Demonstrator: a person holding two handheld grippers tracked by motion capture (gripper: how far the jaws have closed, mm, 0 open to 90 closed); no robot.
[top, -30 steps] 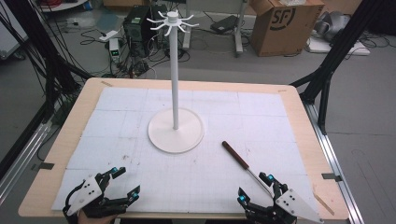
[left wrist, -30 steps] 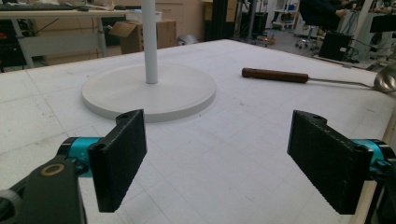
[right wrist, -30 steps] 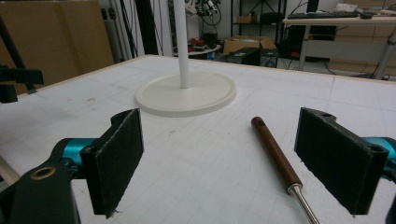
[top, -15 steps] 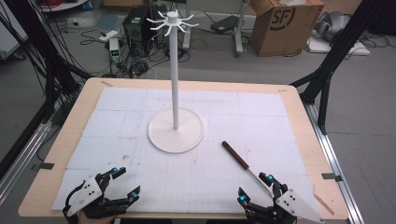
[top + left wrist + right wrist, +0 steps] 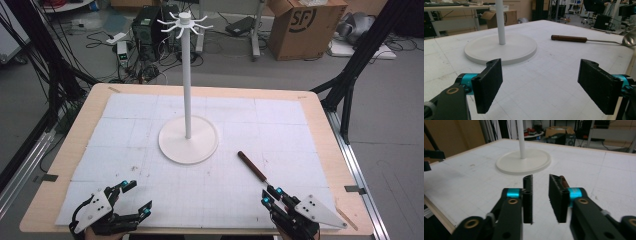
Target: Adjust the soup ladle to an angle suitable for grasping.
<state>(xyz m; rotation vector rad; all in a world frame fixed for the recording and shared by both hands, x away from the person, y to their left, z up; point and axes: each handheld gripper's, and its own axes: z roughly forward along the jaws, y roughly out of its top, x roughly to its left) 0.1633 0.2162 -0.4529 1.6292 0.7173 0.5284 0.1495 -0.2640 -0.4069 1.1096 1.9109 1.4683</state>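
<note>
White matting is covering the table (image 5: 75,150); the right claw (image 5: 270,196), part-open, is nearing the ladle (image 5: 251,167) at lower right and risks nudging its handle aside, while the left claw (image 5: 136,198) is gaping empty.

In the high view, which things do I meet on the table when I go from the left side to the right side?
left gripper → white stand → wooden-handled ladle → right gripper
</note>
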